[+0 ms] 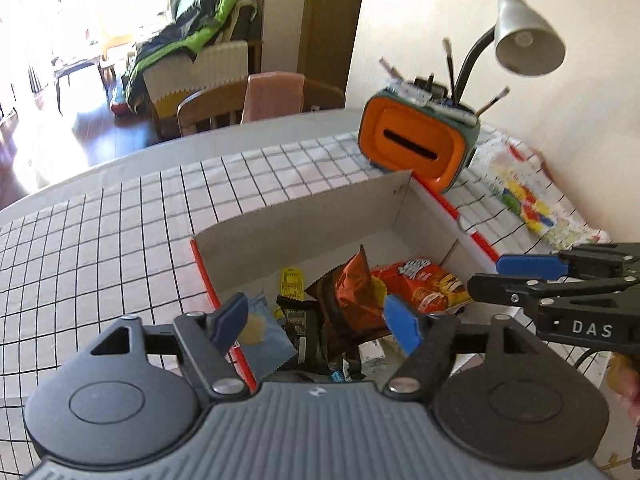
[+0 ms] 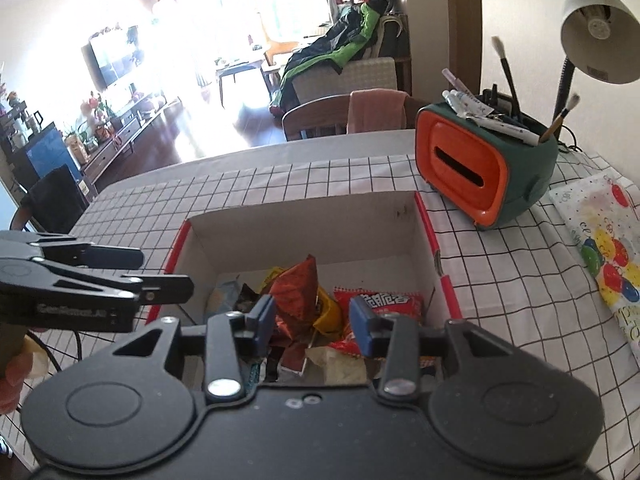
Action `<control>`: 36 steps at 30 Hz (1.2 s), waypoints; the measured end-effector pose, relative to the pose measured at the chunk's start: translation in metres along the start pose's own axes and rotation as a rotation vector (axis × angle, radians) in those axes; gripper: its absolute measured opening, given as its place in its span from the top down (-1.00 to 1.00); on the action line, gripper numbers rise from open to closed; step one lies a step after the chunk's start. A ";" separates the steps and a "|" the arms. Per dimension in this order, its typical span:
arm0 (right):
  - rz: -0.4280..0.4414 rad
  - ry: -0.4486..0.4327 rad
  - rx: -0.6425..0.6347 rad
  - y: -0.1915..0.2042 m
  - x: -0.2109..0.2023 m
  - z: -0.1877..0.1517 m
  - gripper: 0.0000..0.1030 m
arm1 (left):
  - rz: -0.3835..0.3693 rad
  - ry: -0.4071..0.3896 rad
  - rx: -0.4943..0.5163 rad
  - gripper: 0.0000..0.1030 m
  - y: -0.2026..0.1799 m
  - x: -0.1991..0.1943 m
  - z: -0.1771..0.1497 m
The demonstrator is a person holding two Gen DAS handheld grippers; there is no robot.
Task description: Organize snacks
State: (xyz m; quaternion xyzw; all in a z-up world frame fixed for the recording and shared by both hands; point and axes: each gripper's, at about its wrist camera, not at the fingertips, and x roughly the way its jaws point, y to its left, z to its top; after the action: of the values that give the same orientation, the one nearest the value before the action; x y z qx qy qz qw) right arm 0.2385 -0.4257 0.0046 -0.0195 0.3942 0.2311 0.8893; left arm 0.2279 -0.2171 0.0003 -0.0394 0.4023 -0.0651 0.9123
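Crinkly brown-orange foil snack packet (image 2: 294,292), upright mid red-edged cardboard box (image 2: 304,216): light, slippery; pinch top seam. Left gripper (image 1: 320,318) spread, empty; right gripper (image 2: 313,320) apart, empty.

White letters "DAS" stand on the right gripper (image 1: 490,280) body, at the desk's right edge; print on the red snack packet (image 2: 384,308) is illegible.

White cloth (image 2: 320,184) with black grid; white box (image 2: 304,236) edged red; orange-green holder (image 2: 480,164); red packet (image 2: 384,304); blue fingers (image 1: 402,322).
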 end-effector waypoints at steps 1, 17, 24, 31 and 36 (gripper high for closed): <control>0.004 -0.002 0.008 0.000 -0.002 -0.001 0.20 | -0.002 -0.012 -0.003 -0.55 0.001 -0.004 -0.001; 0.054 -0.105 0.016 0.015 -0.040 -0.019 -1.00 | -0.009 -0.153 0.011 -0.74 0.000 -0.067 -0.026; 0.003 -0.123 0.013 0.020 -0.054 -0.033 -1.00 | -0.020 -0.170 -0.001 -1.00 -0.006 -0.076 -0.030; -0.041 -0.185 0.043 0.029 -0.070 -0.046 -1.00 | -0.029 -0.131 -0.036 -1.00 -0.006 -0.070 -0.038; -0.041 -0.210 0.096 0.031 -0.075 -0.052 -1.00 | -0.035 -0.131 -0.036 -1.00 -0.008 -0.070 -0.039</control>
State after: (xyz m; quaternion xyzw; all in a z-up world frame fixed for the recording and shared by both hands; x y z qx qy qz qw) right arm 0.1457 -0.4386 0.0262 0.0395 0.3091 0.1945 0.9301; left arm 0.1518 -0.2150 0.0262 -0.0670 0.3419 -0.0708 0.9347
